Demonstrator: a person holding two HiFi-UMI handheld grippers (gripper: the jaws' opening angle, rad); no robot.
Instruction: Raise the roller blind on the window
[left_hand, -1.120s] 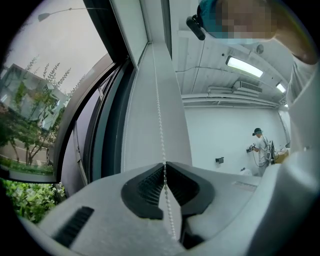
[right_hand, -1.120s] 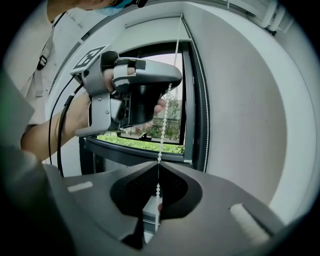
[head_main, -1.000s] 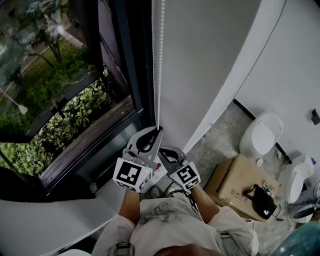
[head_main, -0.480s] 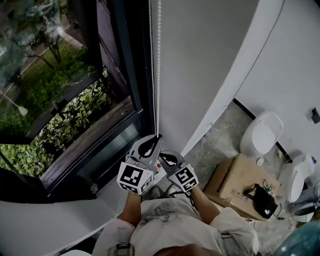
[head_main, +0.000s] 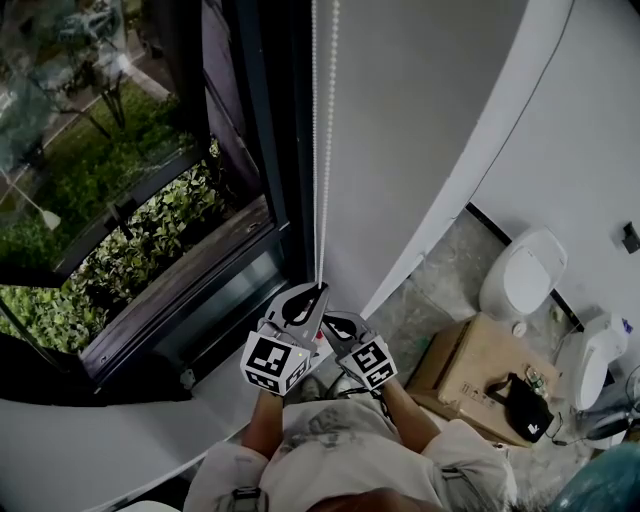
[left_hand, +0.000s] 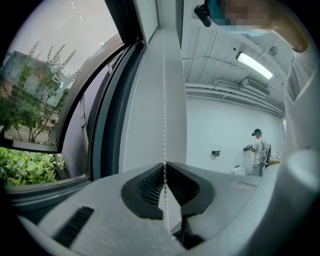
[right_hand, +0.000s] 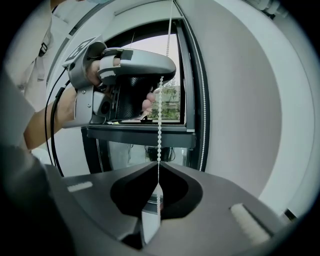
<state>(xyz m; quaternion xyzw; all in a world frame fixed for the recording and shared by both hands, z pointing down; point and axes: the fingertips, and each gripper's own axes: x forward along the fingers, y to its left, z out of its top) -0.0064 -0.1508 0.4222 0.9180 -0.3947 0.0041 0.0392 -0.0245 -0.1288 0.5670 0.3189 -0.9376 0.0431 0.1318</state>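
Standing behind the person, I take the dark window frame (head_main: 268, 170) as my mark. The blind's bead chain (head_main: 322, 200) hangs in two white strands just to the right of the frame's upright, between it and the pale curved wall (head_main: 430, 120).

Both tools sit low on that chain, near the frame's bottom right corner. The left gripper (head_main: 318, 290) is the upper one. Its black ribbed pads (left_hand: 145, 190) are pressed together with one strand pinched between their tips, and the strand runs straight up alongside the frame from there. The second strand hangs free closer to the frame.

The right gripper (head_main: 332, 320) is just below the left, a little further from the frame. Its pads (right_hand: 130, 192) are likewise closed on the beads, and its camera looks up the strand at the left gripper (bare fingers show wrapped round that handle). The short run of beads between the two looks straight.

A white sill (head_main: 90, 450) curves away below the frame, and green hedge (head_main: 150, 240) fills the glass beyond it. Well to the right of the frame, down on the floor, sits a cardboard box (head_main: 465, 360) with a black bag (head_main: 520, 402) on top.
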